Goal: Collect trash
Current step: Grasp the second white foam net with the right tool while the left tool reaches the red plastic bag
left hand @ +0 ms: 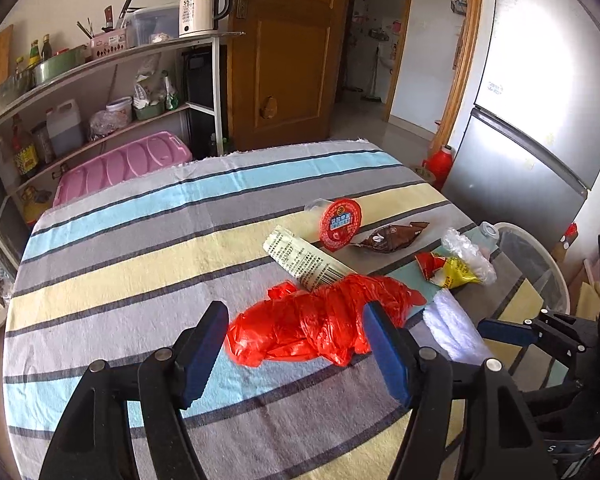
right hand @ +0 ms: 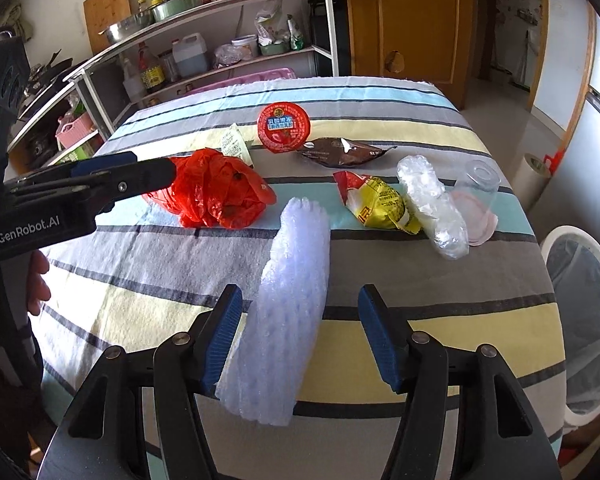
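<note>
The left gripper (left hand: 296,350) stands wide and empty, its pads either side of the red bag (left hand: 320,326) without pressing it. The right gripper (right hand: 300,338) is wide too, straddling the foam sleeve (right hand: 288,300); the left pad looks just against it, the right pad apart. Both pieces lie on the striped cloth (right hand: 440,332), the bin (right hand: 584,312) off the table's right edge. Risks: the limp bag may bunch and slip from a shallow pinch, or the pads may snag cloth; the soft sleeve could squash or roll aside. The wrapper (right hand: 382,204) and cup (right hand: 480,196) sit close behind.
</note>
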A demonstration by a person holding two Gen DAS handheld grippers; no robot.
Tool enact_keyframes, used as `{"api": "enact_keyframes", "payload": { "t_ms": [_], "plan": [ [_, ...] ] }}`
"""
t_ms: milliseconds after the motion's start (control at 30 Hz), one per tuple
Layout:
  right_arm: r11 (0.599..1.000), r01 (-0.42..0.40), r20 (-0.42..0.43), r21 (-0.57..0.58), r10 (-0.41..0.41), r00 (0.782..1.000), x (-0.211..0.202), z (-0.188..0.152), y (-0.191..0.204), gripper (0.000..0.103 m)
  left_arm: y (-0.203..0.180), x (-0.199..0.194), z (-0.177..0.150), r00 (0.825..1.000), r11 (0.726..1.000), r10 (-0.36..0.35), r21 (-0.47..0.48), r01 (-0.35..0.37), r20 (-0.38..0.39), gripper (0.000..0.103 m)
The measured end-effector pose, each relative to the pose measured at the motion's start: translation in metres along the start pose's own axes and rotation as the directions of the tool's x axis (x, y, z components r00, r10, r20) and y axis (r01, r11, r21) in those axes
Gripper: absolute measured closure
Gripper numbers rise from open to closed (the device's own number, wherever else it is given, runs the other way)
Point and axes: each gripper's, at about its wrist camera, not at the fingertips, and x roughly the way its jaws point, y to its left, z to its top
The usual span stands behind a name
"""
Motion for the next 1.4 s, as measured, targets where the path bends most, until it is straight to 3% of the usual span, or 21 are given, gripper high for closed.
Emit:
{"api": "enact_keyframes", "payload": {
  "t_ms": [167,233,300,567,733,1267,1400],
  "plan": [
    [1.0,0.016,0.006,0.025,-0.016,1.0,-0.004,-0.001,-0.012,0.043,0.0,0.008,-0.004,0.993,0.994,-0.106,-0.037,0.105,-0.043,0.034],
    [0.999,0.009,0.009,0.036,-0.009,1.0,-0.006,-0.002,-0.015,0.062,-0.004,0.003,-0.008,0.992,0.993,-0.117,-0.035,0.115,-0.048,0.034],
    [0.999,0.006,0.008,0.043,-0.006,1.0,-0.007,-0.002,-0.018,0.067,-0.01,-0.001,-0.014,0.985,0.986,-0.164,-0.026,0.162,-0.061,0.034],
    [0.998,0.003,0.023,0.065,-0.004,1.0,-0.014,-0.006,-0.026,0.071,-0.042,-0.009,-0.024,0.964,0.967,-0.244,0.052,0.25,-0.105,0.034],
    [0.997,0.0,0.032,0.078,-0.002,0.999,-0.017,-0.007,-0.031,0.073,-0.037,-0.008,-0.015,0.989,0.989,-0.133,0.058,0.137,-0.057,0.034],
    [0.996,-0.015,0.054,0.086,0.011,0.998,-0.023,-0.01,-0.032,0.074,-0.055,0.035,0.002,0.987,0.988,-0.121,0.085,0.131,-0.11,0.034],
    [0.996,-0.02,0.061,0.092,0.014,0.998,-0.026,-0.011,-0.034,0.074,-0.057,0.039,0.002,0.987,0.99,-0.106,0.08,0.116,-0.119,0.043]
  ]
}}
